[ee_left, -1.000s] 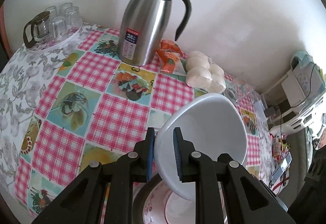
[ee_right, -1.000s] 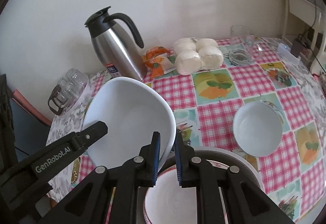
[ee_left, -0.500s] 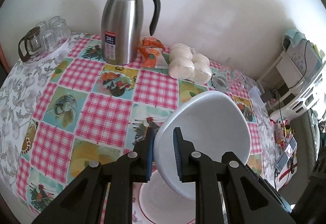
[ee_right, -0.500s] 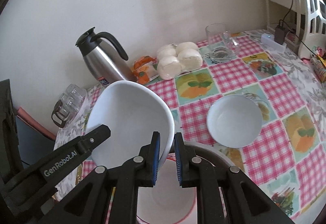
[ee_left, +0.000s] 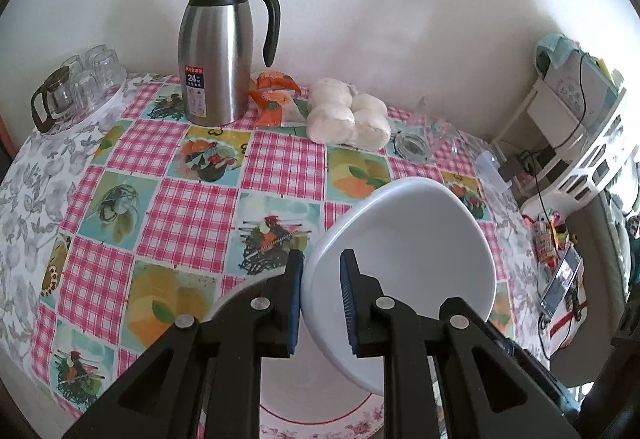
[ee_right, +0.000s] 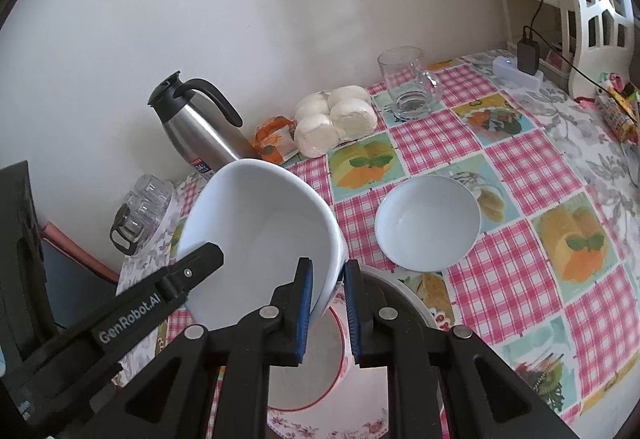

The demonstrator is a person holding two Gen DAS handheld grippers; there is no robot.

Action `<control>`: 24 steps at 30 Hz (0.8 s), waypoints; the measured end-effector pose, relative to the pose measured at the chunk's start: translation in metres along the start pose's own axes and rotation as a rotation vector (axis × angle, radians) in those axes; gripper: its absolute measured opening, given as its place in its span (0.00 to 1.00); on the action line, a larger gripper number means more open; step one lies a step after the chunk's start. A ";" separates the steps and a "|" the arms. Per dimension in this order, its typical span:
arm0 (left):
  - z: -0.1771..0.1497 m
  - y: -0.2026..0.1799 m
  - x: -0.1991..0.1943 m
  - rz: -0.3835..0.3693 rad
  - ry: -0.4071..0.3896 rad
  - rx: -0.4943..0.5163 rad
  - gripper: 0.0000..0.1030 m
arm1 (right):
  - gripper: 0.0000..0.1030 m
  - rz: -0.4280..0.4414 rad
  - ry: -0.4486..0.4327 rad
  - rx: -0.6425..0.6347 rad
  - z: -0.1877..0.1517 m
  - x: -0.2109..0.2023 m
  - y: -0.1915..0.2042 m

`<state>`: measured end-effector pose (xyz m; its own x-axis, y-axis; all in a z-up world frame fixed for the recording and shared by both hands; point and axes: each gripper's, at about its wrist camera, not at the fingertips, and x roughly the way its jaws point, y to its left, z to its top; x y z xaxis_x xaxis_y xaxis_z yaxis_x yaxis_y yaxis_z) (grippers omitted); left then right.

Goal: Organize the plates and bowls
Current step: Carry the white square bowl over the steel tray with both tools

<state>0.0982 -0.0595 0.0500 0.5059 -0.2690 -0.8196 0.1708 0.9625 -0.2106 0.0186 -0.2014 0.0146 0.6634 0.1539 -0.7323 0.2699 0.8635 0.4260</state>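
A large white bowl (ee_left: 408, 259) hangs tilted above the near edge of the table, held by its rim from two sides. My left gripper (ee_left: 320, 299) is shut on one side of the rim. My right gripper (ee_right: 326, 303) is shut on the opposite side of the same bowl (ee_right: 260, 231). One of the left gripper's fingers (ee_right: 200, 259) shows on the far rim in the right wrist view. Under the held bowl sits a red-rimmed flowered bowl (ee_right: 304, 367) inside a grey dish (ee_right: 404, 291). A small white bowl (ee_right: 428, 223) stands alone on the checked cloth.
At the back by the wall stand a steel thermos jug (ee_left: 216, 59), an orange snack packet (ee_left: 276, 99) and a bag of white buns (ee_left: 348, 119). A glass mug (ee_right: 404, 83) is at the back right, and a tray of upturned glasses (ee_left: 76, 87) at the far left.
Both grippers have carried the large white bowl sideways together. The jug and small bowl have shifted in view, and more of the flowered bowl shows underneath.
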 end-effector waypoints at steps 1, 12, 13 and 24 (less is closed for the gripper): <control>-0.002 0.000 0.001 0.000 0.004 0.000 0.18 | 0.17 0.000 0.002 0.001 -0.002 -0.001 -0.001; -0.020 0.008 -0.001 0.034 0.045 -0.002 0.18 | 0.17 -0.004 0.059 -0.018 -0.023 0.004 0.000; -0.021 0.010 -0.002 0.035 0.046 -0.003 0.18 | 0.17 0.000 0.063 -0.022 -0.026 0.004 0.002; -0.028 0.024 -0.004 0.073 0.070 -0.019 0.19 | 0.19 -0.001 0.113 -0.050 -0.044 0.015 0.015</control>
<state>0.0765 -0.0345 0.0339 0.4563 -0.1963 -0.8679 0.1192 0.9801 -0.1589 0.0020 -0.1649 -0.0129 0.5798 0.2041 -0.7888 0.2333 0.8860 0.4007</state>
